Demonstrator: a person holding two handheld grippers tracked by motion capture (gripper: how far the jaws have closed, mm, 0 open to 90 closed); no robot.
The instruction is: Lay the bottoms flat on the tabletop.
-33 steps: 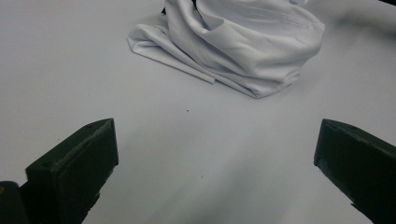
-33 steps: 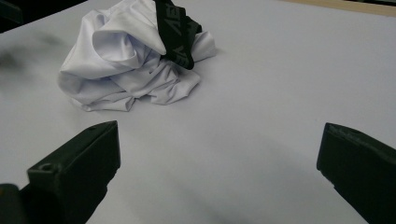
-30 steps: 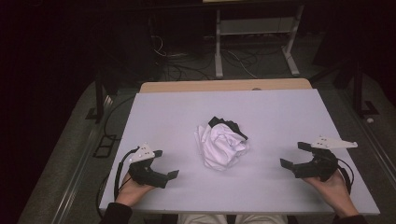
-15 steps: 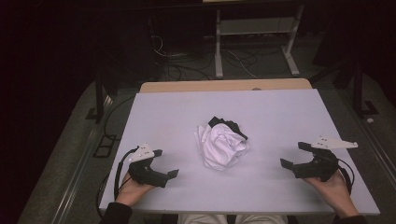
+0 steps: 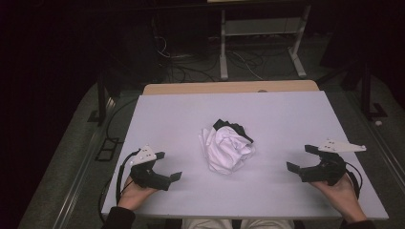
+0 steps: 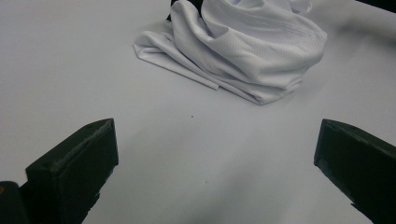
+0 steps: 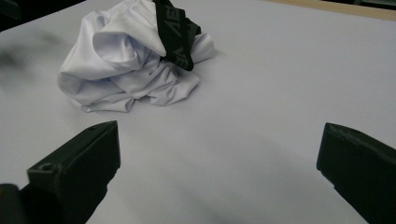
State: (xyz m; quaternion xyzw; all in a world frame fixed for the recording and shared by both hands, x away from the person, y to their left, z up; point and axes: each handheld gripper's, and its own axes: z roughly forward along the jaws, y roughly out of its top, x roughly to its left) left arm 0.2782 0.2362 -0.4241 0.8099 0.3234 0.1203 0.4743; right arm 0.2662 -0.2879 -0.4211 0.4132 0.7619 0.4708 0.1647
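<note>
From the high view, nothing has changed in the last second: our left gripper (image 5: pixel 167 166) and right gripper (image 5: pixel 301 158) rest on the white table (image 5: pixel 286 114), well apart from the crumpled white garment (image 5: pixel 227 149) between them. Each gripper view shows wide, empty jaws facing it; we judge that no work has started.

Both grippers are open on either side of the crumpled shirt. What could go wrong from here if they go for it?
The white garment is bunched, so either jaw may pinch several layers at once. Its black band lies tucked on top and could snag. On the smooth table, the pile may slide rather than lift.
</note>
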